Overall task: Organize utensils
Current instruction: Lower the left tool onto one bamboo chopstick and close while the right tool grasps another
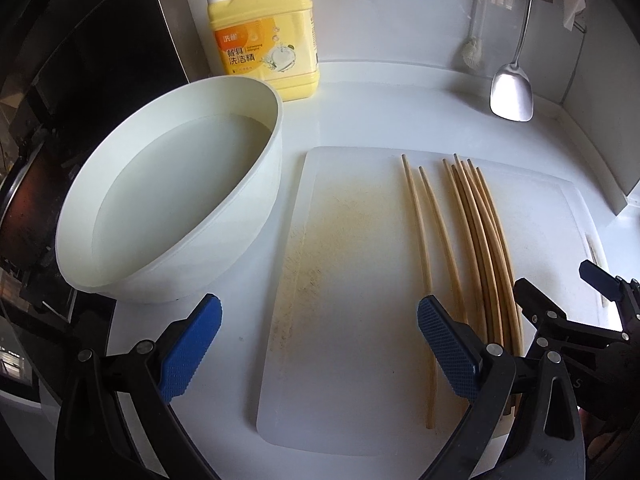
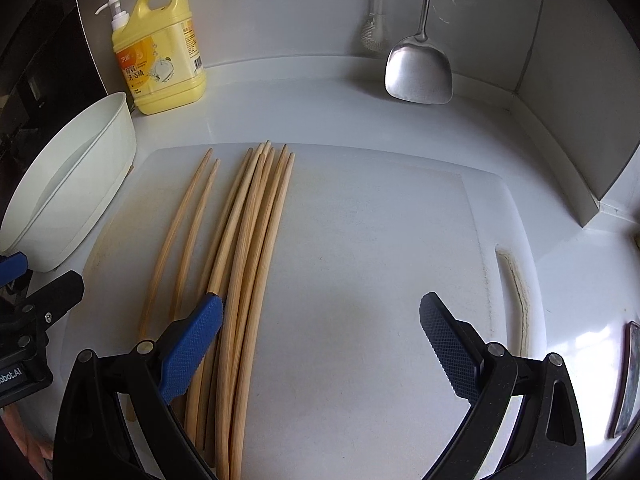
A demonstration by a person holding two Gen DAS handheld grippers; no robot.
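Left wrist view: left tool [image 1: 318, 344] spread wide, empty, above the cutting board [image 1: 352, 280]. Right tool [image 2: 320, 344] likewise released, its left finger over the chopsticks [image 2: 244, 248] lying lengthwise on the board. Farther: white bowl [image 1: 168, 200], detergent jug [image 1: 266, 36], spatula [image 1: 512, 94] on the bench [image 1: 400, 108].

On the orange front label of the yellow plastic detergent jug with a white pump [image 1: 267, 36], Chinese characters are printed; the large white ones can be read as 餐具洗洁精, while the smaller lines beneath are too small to be made out. A barcode is carried on the jug's side. On the black body of the left gripper [image 2: 16, 374], "obot.AI" is shown, its beginning cut off.
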